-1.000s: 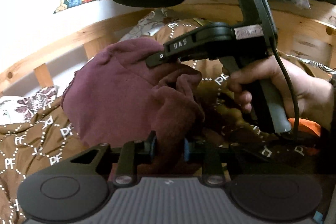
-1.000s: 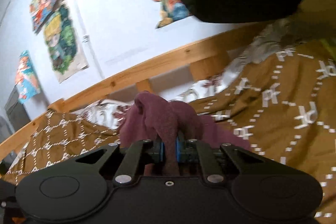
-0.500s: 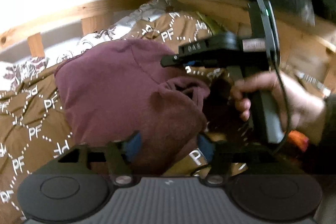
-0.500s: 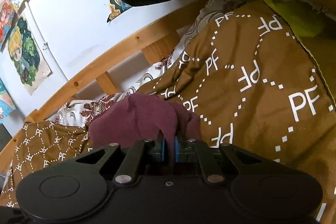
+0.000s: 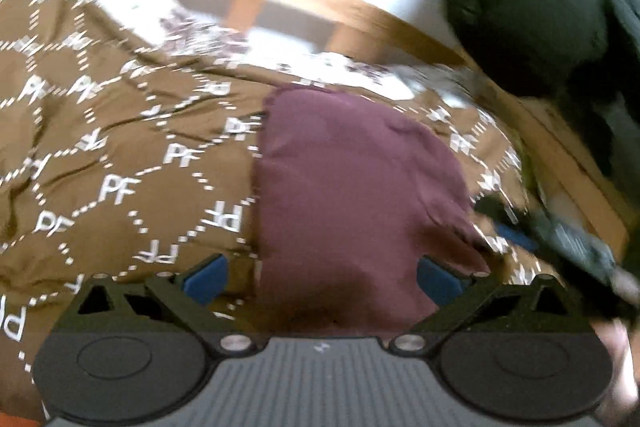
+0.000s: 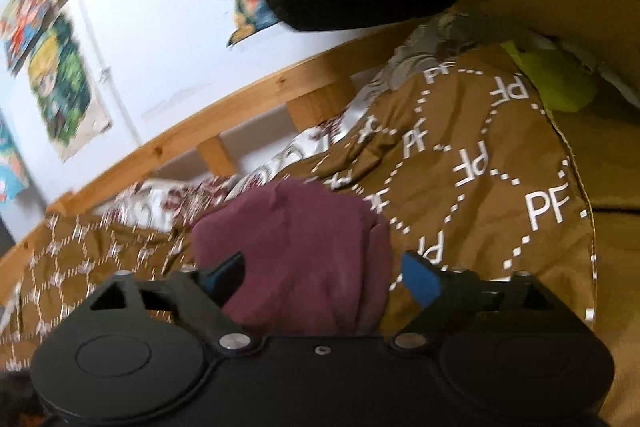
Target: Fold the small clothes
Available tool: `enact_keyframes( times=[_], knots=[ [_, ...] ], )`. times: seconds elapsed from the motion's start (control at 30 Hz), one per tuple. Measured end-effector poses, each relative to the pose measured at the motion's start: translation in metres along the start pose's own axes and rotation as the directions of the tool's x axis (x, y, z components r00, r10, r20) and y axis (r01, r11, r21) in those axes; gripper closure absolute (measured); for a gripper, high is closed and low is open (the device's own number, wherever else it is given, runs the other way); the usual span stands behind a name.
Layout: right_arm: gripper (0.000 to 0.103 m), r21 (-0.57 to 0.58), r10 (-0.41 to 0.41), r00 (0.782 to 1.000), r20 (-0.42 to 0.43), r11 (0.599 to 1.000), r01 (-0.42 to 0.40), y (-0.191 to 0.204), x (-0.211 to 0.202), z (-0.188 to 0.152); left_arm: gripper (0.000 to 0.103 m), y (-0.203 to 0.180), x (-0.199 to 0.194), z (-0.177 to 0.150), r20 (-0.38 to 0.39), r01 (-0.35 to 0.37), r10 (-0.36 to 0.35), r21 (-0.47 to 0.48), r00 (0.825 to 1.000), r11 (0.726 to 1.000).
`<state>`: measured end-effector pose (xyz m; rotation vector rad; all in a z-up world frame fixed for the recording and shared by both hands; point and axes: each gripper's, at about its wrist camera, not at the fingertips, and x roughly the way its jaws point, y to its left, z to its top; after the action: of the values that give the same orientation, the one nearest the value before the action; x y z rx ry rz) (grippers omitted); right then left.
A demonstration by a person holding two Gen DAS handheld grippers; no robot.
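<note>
Both tools gaped, released — left tool [image 5: 320, 281], right tool [image 6: 320, 277]. The maroon garment [image 5: 352, 195] lay on the bed's blanket [image 5: 120, 163] just ahead of each; soft, light, limp — probably best pinched at a folded edge.

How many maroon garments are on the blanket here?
1. The maroon fleece garment lies on the brown PF-patterned blanket, between the open left gripper and open right gripper. Others may be hidden.

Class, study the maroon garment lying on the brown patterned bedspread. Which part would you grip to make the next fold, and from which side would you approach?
Judging by its pose, grip the maroon garment at its straight left edge, coming in from the bedspread side. That edge lies flat and clearly outlined, while the right side bunches. Both the left gripper and the right gripper have open jaws.
</note>
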<state>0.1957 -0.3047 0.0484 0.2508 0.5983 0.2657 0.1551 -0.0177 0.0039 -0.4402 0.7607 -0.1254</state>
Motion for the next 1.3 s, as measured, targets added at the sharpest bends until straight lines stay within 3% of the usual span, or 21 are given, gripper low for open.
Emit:
enact_keyframes(
  times=[0.13,0.27,0.37,0.7,0.83,0.97,1.1,1.2,1.3],
  knots=[
    [0.001,-0.11,-0.017,0.999,-0.047,0.994,0.012,0.021,-0.011,-0.011,0.001,0.013,0.01,0.006,-0.011,-0.02,0.02,-0.047,1.0,0.999],
    [0.001,-0.243,-0.099,0.985,-0.145,0.968,0.061,0.036,-0.012,-0.031,0.001,0.009,0.021,-0.001,-0.023,-0.056,0.056,0.015,0.998,0.998],
    [0.001,-0.321,-0.173,0.971,-0.166,0.94,0.112,0.039,-0.012,-0.043,0.001,0.003,0.03,-0.01,-0.041,-0.086,0.09,0.071,0.995,0.994],
    [0.001,-0.232,-0.15,0.952,-0.268,0.969,0.087,0.013,0.007,-0.054,0.0,0.011,0.041,-0.021,-0.086,-0.077,0.082,0.059,0.993,0.995],
    [0.001,-0.223,-0.118,0.966,-0.231,0.973,0.066,0.014,0.001,-0.049,0.0,0.018,0.044,-0.023,-0.091,-0.057,0.059,0.023,0.994,0.998],
    [0.001,-0.159,-0.048,0.992,-0.121,0.987,0.028,0.013,-0.013,-0.038,0.0,0.025,0.05,-0.027,-0.097,-0.03,0.027,-0.035,0.995,0.999],
    [0.001,-0.046,-0.022,1.0,-0.019,0.999,0.021,0.001,-0.018,-0.031,0.0,0.029,0.053,-0.033,-0.079,-0.014,0.009,-0.065,0.997,0.998],
    [0.01,0.023,-0.007,1.0,0.004,1.0,0.007,-0.007,-0.009,-0.03,0.0,0.028,0.053,-0.035,-0.066,-0.014,0.011,-0.052,0.998,0.999],
    [0.018,0.0,-0.035,0.999,0.018,0.999,0.035,-0.009,0.008,-0.026,0.0,0.031,0.052,-0.039,-0.046,-0.001,-0.002,-0.056,0.999,0.998]
  ],
)
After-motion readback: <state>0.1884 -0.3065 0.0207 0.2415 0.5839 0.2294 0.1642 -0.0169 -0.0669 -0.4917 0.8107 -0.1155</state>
